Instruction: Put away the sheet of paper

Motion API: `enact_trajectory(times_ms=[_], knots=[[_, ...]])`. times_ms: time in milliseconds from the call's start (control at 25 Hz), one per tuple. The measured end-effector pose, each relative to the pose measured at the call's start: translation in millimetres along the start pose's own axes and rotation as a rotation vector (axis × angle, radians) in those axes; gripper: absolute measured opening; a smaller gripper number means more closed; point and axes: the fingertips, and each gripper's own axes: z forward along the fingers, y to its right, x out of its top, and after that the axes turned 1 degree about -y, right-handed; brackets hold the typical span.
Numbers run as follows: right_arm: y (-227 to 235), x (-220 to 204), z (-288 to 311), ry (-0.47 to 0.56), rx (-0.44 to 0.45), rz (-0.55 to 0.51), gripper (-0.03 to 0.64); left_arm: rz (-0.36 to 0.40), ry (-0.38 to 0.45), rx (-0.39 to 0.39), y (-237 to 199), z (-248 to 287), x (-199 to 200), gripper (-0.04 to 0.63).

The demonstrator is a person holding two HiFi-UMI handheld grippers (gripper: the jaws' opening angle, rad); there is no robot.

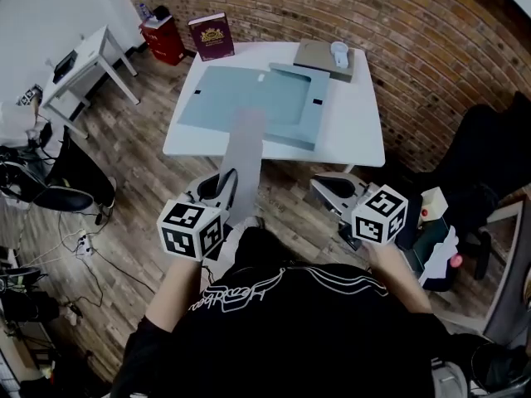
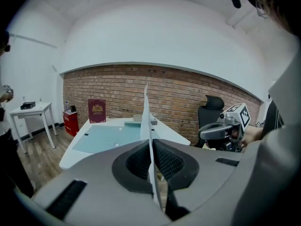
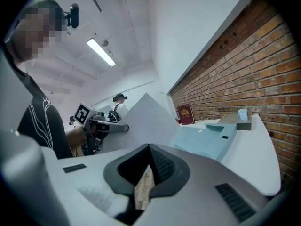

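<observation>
A grey sheet of paper [image 1: 246,160] stands on edge in front of the table, pinched at its near end by my left gripper [image 1: 229,181], which is shut on it. In the left gripper view the sheet [image 2: 146,112] rises edge-on from between the closed jaws of the left gripper [image 2: 150,144]. A pale blue-green folder [image 1: 249,98] lies flat on the white table [image 1: 357,131] beyond. My right gripper [image 1: 325,186] hangs to the right, below the table edge. In its own view the right gripper [image 3: 149,148] has its pads together and holds nothing. The sheet [image 3: 146,117] also shows there.
A dark red book [image 1: 211,36] leans at the table's far left. A brown box [image 1: 319,58] with a white cup [image 1: 339,53] sits at the far edge. A black chair [image 1: 489,156] stands to the right, a white side table [image 1: 83,60] and cables to the left.
</observation>
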Motion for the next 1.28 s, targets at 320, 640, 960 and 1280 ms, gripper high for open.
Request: enact_trajectory(times_ms=[320,640,960,1280], knots=[[39,37,58,-0.029,-0.02,-0.017,0.003,0.0,0.01,-0.084,-55,56,40,0.031],[85,88,108,0.003,-0.079,0.022,0.003,-0.011,0.008,-0.195,-111,106,93,0.031],[123,105,139,0.02,-0.143,0.062,0.003,-0.05,0.009,-0.275,-156,149,123,0.031],[147,104,171,0.026,-0.179,0.092,0.003,-0.14,-0.016,-0.342,-207,184,124,0.031]])
